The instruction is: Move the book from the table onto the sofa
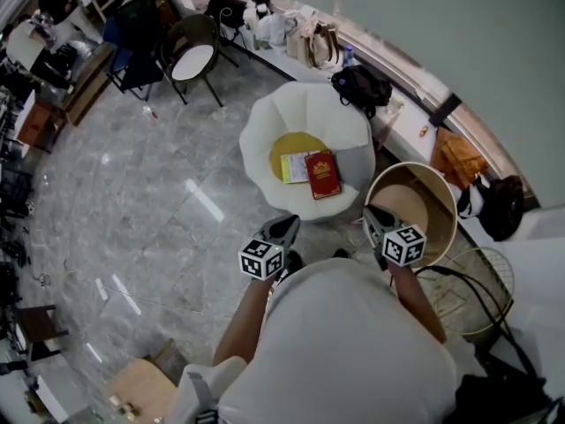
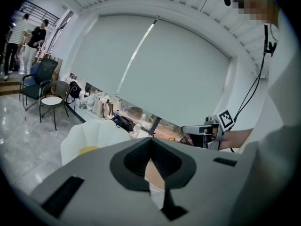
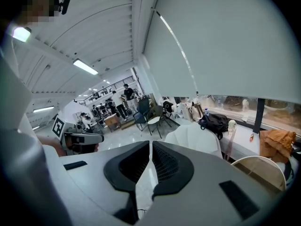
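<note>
Left tool (image 1: 284, 227) and right tool (image 1: 376, 215) both fully closed, empty.
Each tool's jaws meet with nothing gripped; both are held above the floor (image 1: 159, 184), near the sofa (image 1: 265, 126). Red book (image 1: 323, 175) lies flat on the white sofa seat, against a pale booklet (image 1: 296, 168) on a yellow cushion (image 1: 298, 143). Round surface (image 1: 415, 203) stands just beside the sofa. Chairs (image 1: 192, 56) and bags (image 1: 362, 85) line the window ledge (image 1: 408, 129).

The book (image 1: 323, 175) lies on the sofa (image 1: 265, 140), atop its cushion (image 1: 284, 144), touching 1 paper (image 1: 296, 168) on its left. The round counter (image 1: 441, 203) stands just right of the sofa. Behind the sofa, a bag (image 1: 362, 85) sits on the ledge (image 1: 408, 132) (along the window wall). 1 chair (image 1: 192, 56) stands behind-left, well apart.
</note>
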`<move>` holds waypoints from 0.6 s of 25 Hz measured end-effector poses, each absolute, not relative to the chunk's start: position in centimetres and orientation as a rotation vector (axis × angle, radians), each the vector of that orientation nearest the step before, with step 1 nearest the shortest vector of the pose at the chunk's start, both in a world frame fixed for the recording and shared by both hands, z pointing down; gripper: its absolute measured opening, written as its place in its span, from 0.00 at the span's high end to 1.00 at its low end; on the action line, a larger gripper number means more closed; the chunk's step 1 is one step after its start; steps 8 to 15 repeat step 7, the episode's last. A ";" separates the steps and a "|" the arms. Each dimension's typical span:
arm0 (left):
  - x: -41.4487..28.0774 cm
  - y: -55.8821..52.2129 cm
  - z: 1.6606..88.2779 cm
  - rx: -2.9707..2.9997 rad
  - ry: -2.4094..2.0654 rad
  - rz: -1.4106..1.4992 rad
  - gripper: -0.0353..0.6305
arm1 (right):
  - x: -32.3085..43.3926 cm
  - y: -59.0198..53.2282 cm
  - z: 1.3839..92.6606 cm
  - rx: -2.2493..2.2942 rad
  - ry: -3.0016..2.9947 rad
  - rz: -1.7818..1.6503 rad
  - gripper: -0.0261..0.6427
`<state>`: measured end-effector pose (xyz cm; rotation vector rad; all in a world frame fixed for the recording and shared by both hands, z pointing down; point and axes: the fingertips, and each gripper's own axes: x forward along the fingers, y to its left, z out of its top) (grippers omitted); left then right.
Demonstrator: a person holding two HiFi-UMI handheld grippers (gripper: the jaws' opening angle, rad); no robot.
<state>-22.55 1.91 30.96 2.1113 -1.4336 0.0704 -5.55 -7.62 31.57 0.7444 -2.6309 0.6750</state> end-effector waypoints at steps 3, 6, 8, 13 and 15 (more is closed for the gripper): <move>-22.5 1.7 31.0 2.108 -1.430 0.077 0.94 | -5.6 -7.8 31.4 0.742 -2.633 0.674 0.89; -22.5 1.6 31.1 2.107 -1.431 0.083 0.94 | -5.7 -7.9 31.4 0.740 -2.636 0.673 0.89; -22.5 1.5 31.2 2.108 -1.432 0.084 0.94 | -5.7 -7.8 31.3 0.739 -2.637 0.672 0.89; -22.5 1.5 31.2 2.108 -1.432 0.084 0.94 | -5.7 -7.8 31.3 0.739 -2.637 0.672 0.89; -22.5 1.5 31.2 2.108 -1.432 0.084 0.94 | -5.7 -7.8 31.3 0.739 -2.637 0.672 0.89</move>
